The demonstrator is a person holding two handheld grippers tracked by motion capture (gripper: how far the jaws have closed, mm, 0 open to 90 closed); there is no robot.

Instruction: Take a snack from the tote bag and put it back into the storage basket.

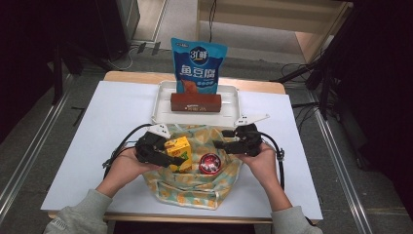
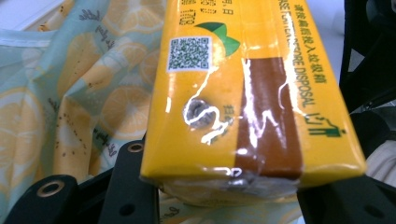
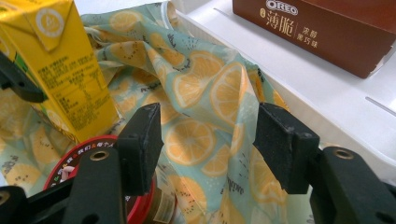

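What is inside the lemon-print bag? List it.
A yellow carton, clamped by the left hand-held gripper, and a red-lidded can sit in the bag. Cloth hides anything beneath.

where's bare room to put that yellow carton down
Free: the white tray floor right of the brown box, and the table left of the tray. Crowded: the lemon-print bag, with the red-lidded jar and both grippers.

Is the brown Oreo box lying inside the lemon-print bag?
No, the Oreo box lies in the white tray behind the lemon-print bag, apart from the bag.
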